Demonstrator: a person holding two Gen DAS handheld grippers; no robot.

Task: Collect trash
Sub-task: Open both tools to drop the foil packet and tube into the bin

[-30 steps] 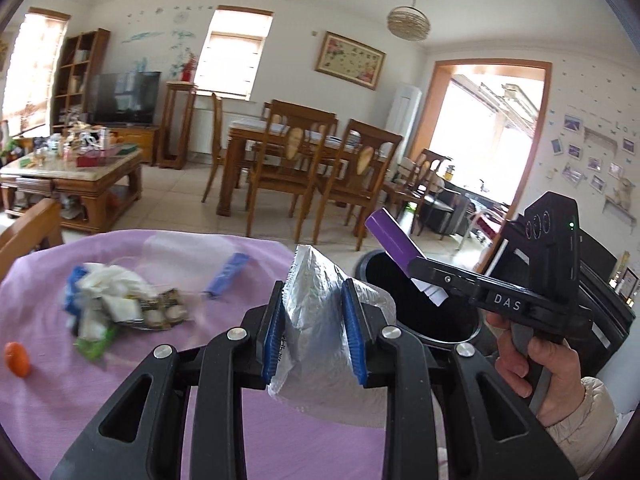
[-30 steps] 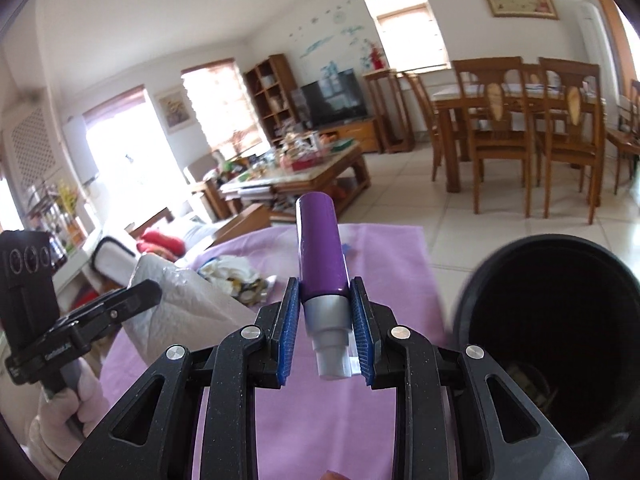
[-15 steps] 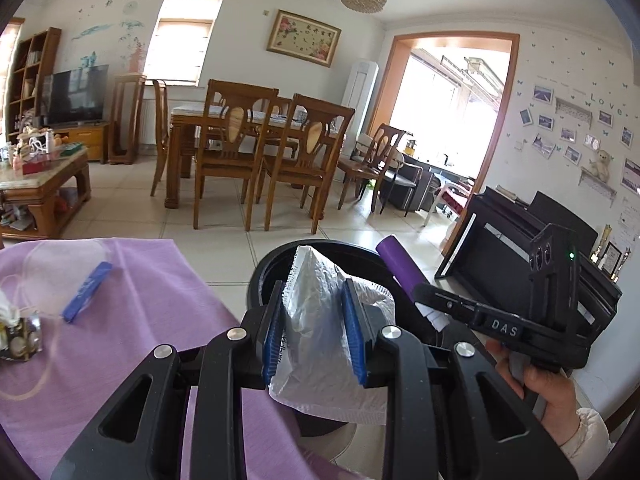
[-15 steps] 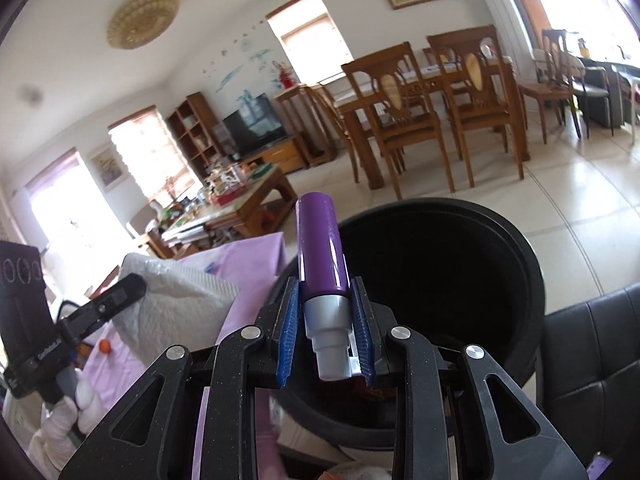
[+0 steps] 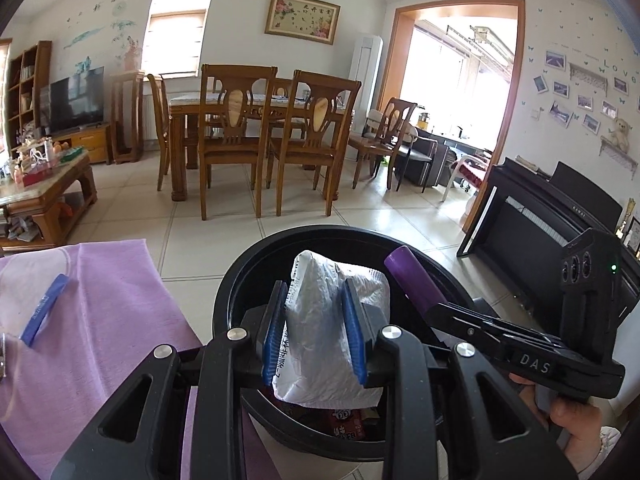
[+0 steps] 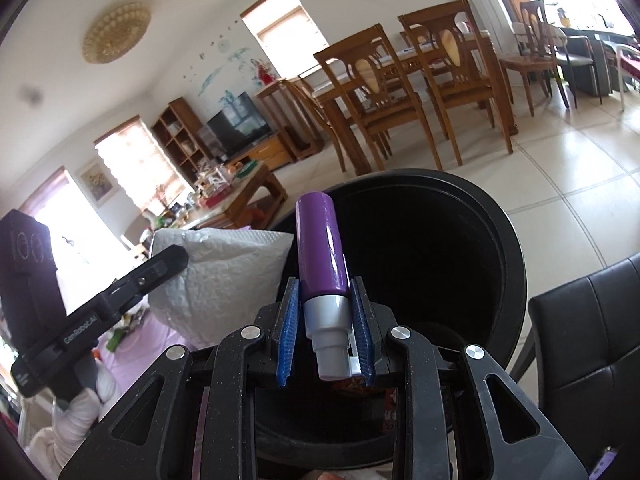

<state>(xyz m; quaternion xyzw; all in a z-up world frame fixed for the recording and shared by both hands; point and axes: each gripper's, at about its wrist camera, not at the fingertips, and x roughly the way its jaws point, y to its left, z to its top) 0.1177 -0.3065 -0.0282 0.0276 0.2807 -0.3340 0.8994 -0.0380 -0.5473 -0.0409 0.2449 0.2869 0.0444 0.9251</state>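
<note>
Trash is hanging over a black bin (image 5: 240,280): the left hand-held gripper (image 5: 316,332) is pinching a crumpled white plastic wrapper (image 5: 328,344) above the opening, while beside it the right hand-held gripper (image 6: 326,340) is clamping a purple tube (image 6: 320,248). A purple-covered table (image 5: 112,320) is sitting just left of the bin.

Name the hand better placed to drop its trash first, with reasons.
Roughly even, slightly the left: the left gripper holds its silver wrapper centred over the black bin; the right gripper holds its purple tube nearer the rim.
</note>
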